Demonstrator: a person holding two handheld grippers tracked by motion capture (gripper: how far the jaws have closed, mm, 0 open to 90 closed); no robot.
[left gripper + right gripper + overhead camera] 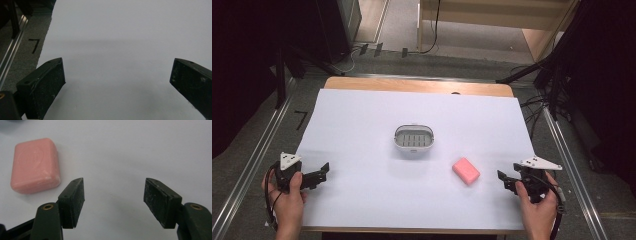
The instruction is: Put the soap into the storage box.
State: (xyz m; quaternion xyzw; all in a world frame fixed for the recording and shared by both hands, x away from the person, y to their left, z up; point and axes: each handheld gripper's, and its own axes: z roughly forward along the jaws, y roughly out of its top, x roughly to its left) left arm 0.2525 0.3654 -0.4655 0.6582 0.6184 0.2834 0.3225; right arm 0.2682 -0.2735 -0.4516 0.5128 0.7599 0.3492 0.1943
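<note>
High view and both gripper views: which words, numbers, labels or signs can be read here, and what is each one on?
"7": black tape mark on the grey floor left of the table, also in the left gripper view.
Pink rectangular soap bar: a faint oval stamp pressed into its top, too shallow to read.
White oval slotted soap dish: no text seen.
White paper sheet: none.

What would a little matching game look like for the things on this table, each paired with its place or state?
Things:
1. pink soap bar
2. white soap dish
3. left gripper
4. right gripper

Descriptions:
A. middle of the white sheet, nothing in it
B. near the sheet's left edge, jaws wide apart
C. flat on the sheet, between dish and right gripper
D. by the sheet's right edge, nothing between its jaws

Pairs: 1-C, 2-A, 3-B, 4-D
</note>
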